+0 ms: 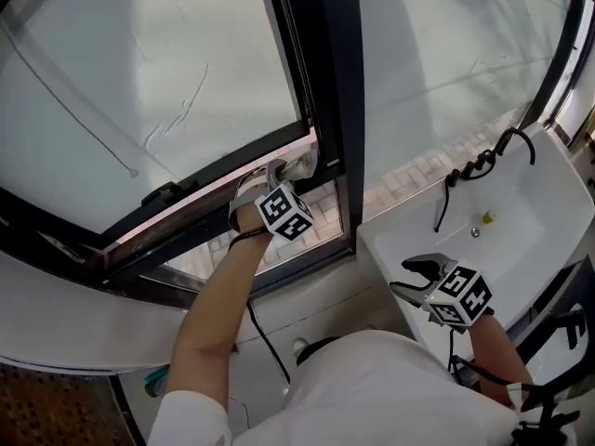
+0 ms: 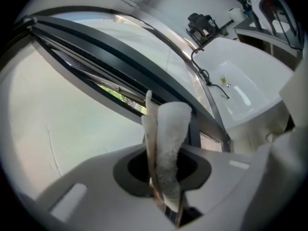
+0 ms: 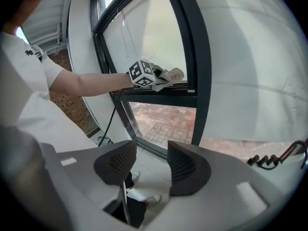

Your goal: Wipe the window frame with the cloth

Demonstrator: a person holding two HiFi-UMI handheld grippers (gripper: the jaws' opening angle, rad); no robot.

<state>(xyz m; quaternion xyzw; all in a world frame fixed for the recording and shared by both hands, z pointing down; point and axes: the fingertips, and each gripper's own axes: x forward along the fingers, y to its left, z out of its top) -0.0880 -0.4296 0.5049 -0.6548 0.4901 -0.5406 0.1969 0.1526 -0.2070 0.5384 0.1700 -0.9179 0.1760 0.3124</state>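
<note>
Left gripper view has the left gripper (image 2: 166, 174) closed down on a folded white cloth (image 2: 169, 129), whose fluffy doubled end stands out past the jaws toward the dark window frame (image 2: 120, 69). In the head view that tuft sits at the corner where the frame's horizontal rail meets the upright post, and it looks pressed against the rail. The cloth should handle as light, soft and limp. It will likely flatten and drag with each stroke and could creep out of a shallow pinch, so the hold belongs on the bunched fold deep in the jaws, with only a short tuft left free for wiping. Well apart, low on the right, the right gripper (image 3: 151, 167) hangs with its jaws spread and nothing between them, near the front edge of a white sink (image 1: 530, 203).
</note>
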